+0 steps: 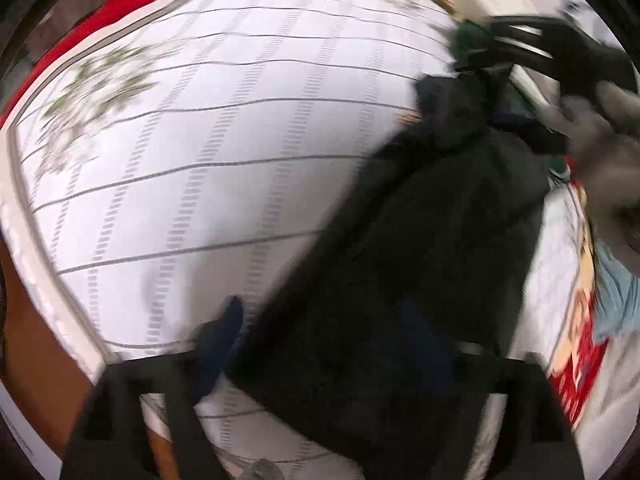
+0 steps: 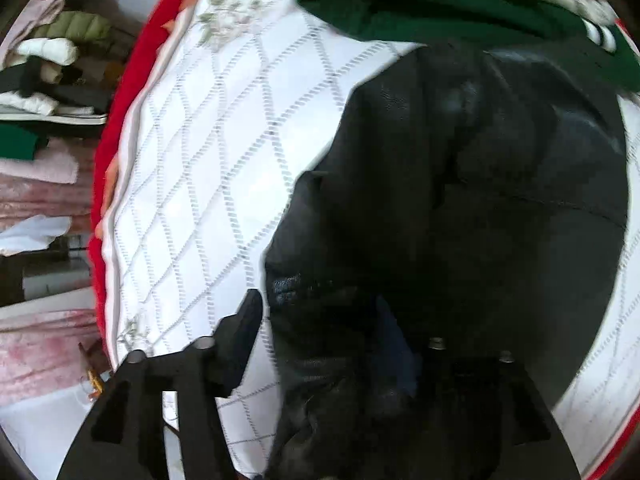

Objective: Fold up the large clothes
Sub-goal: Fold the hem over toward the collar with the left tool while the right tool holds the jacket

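While both wrist views look steeply down, a black garment (image 1: 420, 240) lies across a white quilted cover (image 1: 200, 160) with a grey line pattern and a faint floral print near its edge. A red border (image 1: 120, 4) runs round the cover's far side.

Left wrist view, heavily motion-blurred: the left gripper (image 1: 332, 340) has its jaws spread wide. One blue-padded finger (image 1: 224, 332) sits over bare cover just left of the garment's edge; the other finger is lost against the black cloth, so I cannot tell whether it touches. Nothing appears pinched between the pads. At upper right the right gripper (image 1: 532, 44) shows as a dark blurred shape beside a gloved hand (image 1: 604, 128), near a green garment (image 1: 468, 40).

Right wrist view, sharper: the right gripper (image 2: 332, 340) is partly spread. Its left finger (image 2: 240, 332) stands over the white cover beside the garment's hem, apart from the cloth. Its other finger merges with the dark fabric below; contact cannot be judged. No fold of cloth is visibly clamped.

The black garment (image 2: 460, 200) is bunched, with creases and a knit patch near the hem. The green garment (image 2: 400, 8) lies beyond it, touching its far edge. Stacked clothes (image 2: 48, 80) sit off the cover at left.
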